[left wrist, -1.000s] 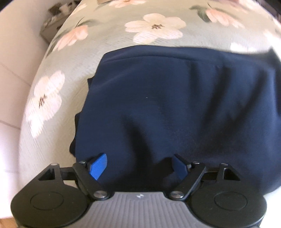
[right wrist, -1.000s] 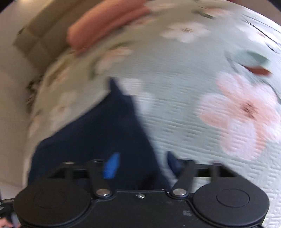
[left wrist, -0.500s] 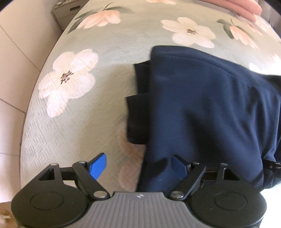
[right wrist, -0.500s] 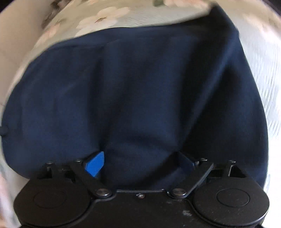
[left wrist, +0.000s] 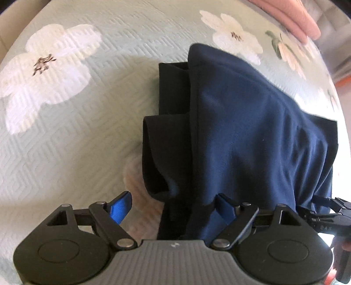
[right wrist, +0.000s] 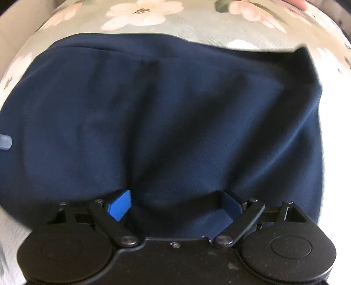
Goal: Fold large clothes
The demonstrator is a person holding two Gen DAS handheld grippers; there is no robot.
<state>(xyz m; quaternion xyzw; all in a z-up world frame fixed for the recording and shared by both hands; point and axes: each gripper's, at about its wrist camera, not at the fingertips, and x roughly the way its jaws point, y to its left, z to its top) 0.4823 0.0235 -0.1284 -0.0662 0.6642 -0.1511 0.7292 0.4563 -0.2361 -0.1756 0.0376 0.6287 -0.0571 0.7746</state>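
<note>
A folded navy blue garment (left wrist: 252, 136) lies on a pale green bedspread with flower print (left wrist: 72, 122). In the left wrist view its left edge shows stacked layers, darker underneath. My left gripper (left wrist: 173, 208) is open at the garment's near left corner, with cloth lying between the blue pads. In the right wrist view the garment (right wrist: 164, 122) fills most of the frame. My right gripper (right wrist: 175, 208) is open low over the near edge, cloth bunched between its fingers. The right gripper also shows at the lower right of the left wrist view (left wrist: 329, 214).
A pink folded cloth (left wrist: 291, 15) lies at the far edge of the bed. Bare bedspread stretches to the left of the garment. Pale floor or wall shows at the far left corner (left wrist: 4, 22).
The left gripper has shifted left and closer, so the garment's layered left edge is now in front of it. The right gripper has swung over the garment. Both stay open.
</note>
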